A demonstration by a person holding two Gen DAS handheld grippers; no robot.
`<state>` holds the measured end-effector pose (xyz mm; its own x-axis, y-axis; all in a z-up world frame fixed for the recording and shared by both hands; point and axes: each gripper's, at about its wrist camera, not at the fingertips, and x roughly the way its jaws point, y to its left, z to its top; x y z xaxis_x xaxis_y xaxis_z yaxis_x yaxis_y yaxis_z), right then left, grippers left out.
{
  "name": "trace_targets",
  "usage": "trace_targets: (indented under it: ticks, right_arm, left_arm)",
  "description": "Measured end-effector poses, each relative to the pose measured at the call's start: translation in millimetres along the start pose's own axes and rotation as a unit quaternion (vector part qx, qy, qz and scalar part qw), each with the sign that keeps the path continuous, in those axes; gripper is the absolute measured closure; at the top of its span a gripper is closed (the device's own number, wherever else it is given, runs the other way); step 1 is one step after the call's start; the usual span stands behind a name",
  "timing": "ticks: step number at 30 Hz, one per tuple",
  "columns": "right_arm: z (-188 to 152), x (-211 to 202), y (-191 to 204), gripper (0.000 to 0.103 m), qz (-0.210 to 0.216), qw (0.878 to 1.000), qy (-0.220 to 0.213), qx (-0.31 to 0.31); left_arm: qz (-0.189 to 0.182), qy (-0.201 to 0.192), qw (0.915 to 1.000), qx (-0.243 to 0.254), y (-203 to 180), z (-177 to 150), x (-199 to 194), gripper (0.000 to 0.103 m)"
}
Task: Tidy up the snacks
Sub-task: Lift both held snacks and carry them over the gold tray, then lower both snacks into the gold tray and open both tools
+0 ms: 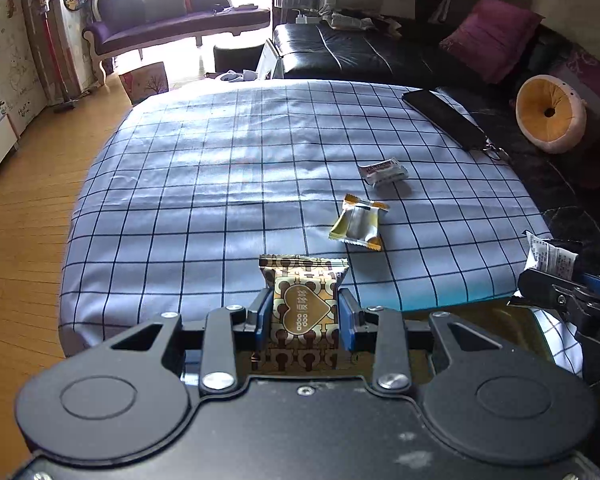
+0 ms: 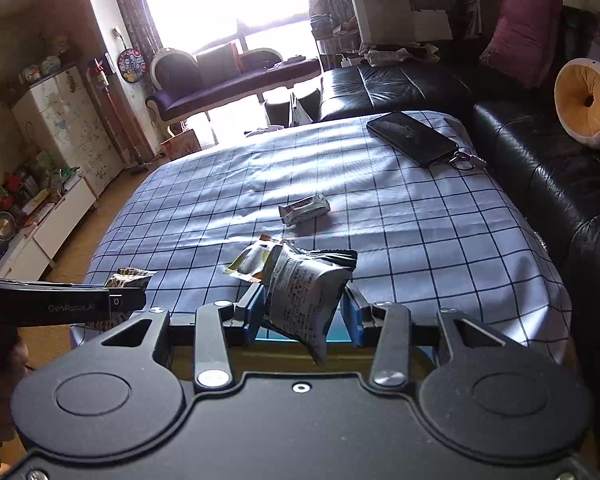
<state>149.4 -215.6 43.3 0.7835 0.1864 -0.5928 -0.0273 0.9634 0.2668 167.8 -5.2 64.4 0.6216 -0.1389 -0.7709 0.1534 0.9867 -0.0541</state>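
The left claw (image 1: 304,312) was clamped on a brown heart-patterned snack packet (image 1: 304,300); the right claw (image 2: 304,312) gripped a grey printed snack packet (image 2: 304,296), both above the bench (image 1: 204,184) near edge.

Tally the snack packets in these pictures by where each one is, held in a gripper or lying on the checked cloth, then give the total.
Held in a gripper: 2, the brown heart-patterned packet in the left gripper and the grey printed packet in the right gripper.
Lying on the checked cloth: 2, the yellow packet and the white packet.
Total: 4
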Motion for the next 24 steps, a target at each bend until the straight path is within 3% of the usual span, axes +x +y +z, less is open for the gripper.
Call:
trace_targets:
  ticks: [13, 24]
  right_arm:
    - [-33, -34, -9, 0.052, -0.015, 1.000, 0.002, 0.004]
    - [-54, -36, -14, 0.052, 0.000, 0.999, 0.033, 0.010]
  left_arm:
    - [0.003, 0.019, 0.9998, 0.002, -4, -60, -33, 0.069]
    - [0.030, 0.043, 0.9984, -0.020, -3, -82, -35, 0.068]
